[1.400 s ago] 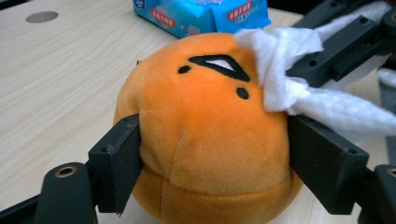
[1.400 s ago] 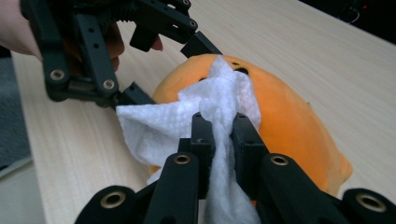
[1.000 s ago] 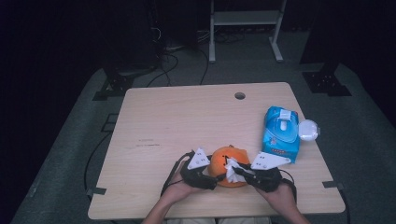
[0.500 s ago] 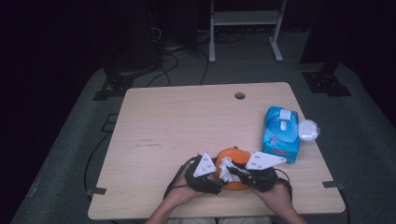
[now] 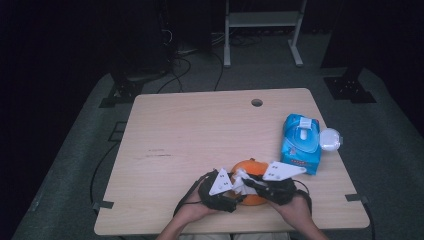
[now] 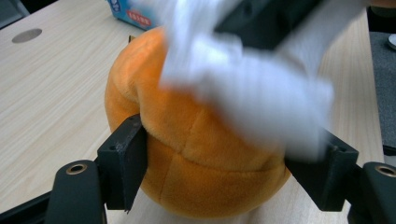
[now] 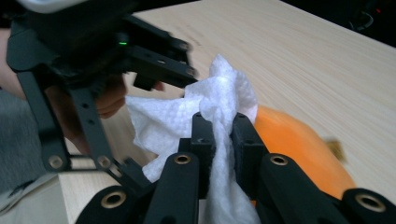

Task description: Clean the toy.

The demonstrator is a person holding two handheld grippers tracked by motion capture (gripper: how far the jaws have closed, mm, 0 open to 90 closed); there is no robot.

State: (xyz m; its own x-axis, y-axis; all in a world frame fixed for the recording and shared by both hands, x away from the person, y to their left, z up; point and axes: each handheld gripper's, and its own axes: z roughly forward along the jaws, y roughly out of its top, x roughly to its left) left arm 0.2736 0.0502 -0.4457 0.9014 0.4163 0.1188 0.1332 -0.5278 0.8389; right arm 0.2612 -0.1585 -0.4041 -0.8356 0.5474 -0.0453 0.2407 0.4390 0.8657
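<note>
An orange plush pumpkin (image 5: 254, 167) rests on the wooden table (image 5: 200, 135) near its front edge. My left gripper (image 5: 239, 196) grips it from the left, and in the left gripper view its black jaws press into both sides of the plush (image 6: 201, 154). My right gripper (image 7: 218, 135) is shut on a crumpled white wipe (image 7: 210, 98), held against the top of the plush (image 7: 294, 140). In the high view the right gripper (image 5: 246, 181) reaches in from the right. The wipe (image 6: 247, 88) appears blurred in the left gripper view.
A blue pack of wet wipes (image 5: 301, 142) lies at the table's right side, with a round white lid (image 5: 331, 139) beside it at the edge. A cable hole (image 5: 257, 102) sits near the far edge. Both hands are close to the front edge.
The left gripper and the plush have shifted slightly toward the front edge. The right gripper with the wipe has edged left over the plush's top.
</note>
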